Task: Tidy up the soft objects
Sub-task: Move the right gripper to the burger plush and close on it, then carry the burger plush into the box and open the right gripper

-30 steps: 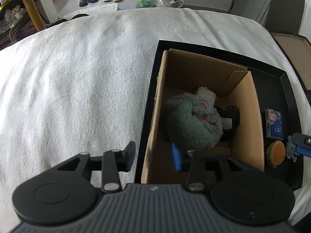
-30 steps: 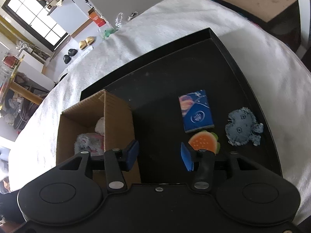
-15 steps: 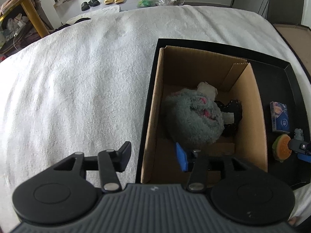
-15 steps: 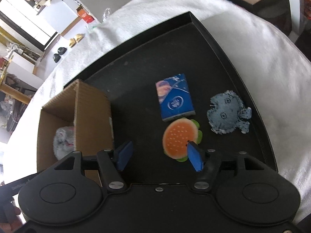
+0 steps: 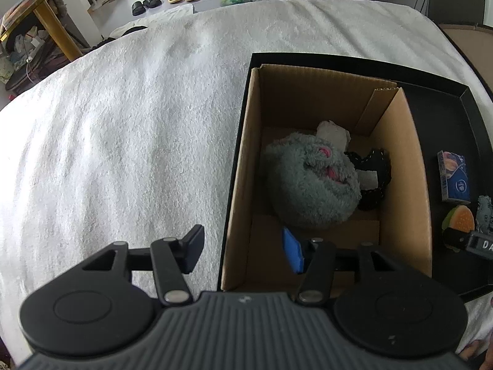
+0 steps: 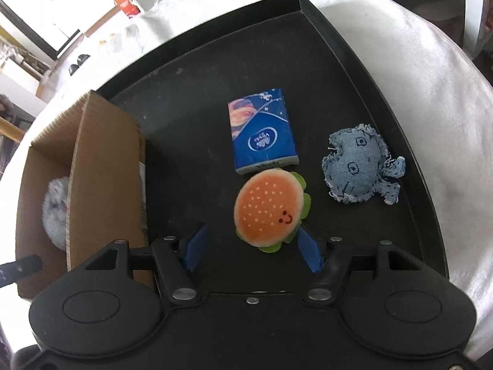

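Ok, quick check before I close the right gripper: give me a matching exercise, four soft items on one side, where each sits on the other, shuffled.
Items:
1. burger plush
2. denim toy
3. tissue pack
4. grey plush

Places:
A. inside the cardboard box
B. between the open right gripper fingers
C. on the black tray, just beyond the burger
D. on the tray's right side

Pairs: 1-B, 2-D, 3-C, 4-A

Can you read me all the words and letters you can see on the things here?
"DA", the rest cut off: white letters on the right gripper, seen from the left wrist.
Oval logo and bottom-edge word on the blue tissue pack: too blurred to read.
Red box far behind: unreadable.
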Demonstrator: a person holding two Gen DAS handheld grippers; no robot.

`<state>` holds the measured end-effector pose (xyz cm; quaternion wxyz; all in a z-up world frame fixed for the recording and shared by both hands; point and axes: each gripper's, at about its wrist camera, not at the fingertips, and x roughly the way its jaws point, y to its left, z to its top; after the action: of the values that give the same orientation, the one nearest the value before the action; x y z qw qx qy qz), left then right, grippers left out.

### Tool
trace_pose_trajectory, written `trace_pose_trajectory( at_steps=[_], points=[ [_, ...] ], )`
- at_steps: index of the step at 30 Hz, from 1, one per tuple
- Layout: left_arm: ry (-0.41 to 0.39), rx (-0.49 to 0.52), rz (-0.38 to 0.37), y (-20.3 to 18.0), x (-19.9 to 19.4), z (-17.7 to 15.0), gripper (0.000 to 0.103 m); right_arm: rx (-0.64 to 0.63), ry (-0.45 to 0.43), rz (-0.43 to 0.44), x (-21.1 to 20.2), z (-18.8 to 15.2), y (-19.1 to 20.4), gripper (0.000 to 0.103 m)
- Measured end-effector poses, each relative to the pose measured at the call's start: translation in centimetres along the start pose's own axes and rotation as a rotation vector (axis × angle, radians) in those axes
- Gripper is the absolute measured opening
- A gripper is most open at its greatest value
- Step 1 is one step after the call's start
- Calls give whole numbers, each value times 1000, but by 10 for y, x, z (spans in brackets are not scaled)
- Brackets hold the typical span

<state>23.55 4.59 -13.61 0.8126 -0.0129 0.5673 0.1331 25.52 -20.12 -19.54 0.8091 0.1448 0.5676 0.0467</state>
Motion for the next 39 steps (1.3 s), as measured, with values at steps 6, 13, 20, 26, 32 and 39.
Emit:
trace_pose_trajectory(
  at_steps=[6, 13, 20, 26, 32, 39],
  points=[
    [4, 16, 8, -7, 0, 1, 54, -49, -11, -36, 3, -3, 0, 43],
    [7, 32, 7, -14, 0, -1, 55, -47, -17, -3, -2, -4, -11, 29],
    [7, 31, 1, -15, -2, -2, 55, -52, -43, 26, -16, -1, -8, 28],
    [0, 26, -9, -14, -5, -1, 55, -63, -72, 50, -34, 7, 0, 28],
    [-7, 16, -27, -9, -8, -1, 55, -90, -94, 76, -48, 14, 17, 28],
    [-12, -13, -42, 5, -8, -4, 55, -129, -112, 105, -63, 17, 39, 28]
  ],
)
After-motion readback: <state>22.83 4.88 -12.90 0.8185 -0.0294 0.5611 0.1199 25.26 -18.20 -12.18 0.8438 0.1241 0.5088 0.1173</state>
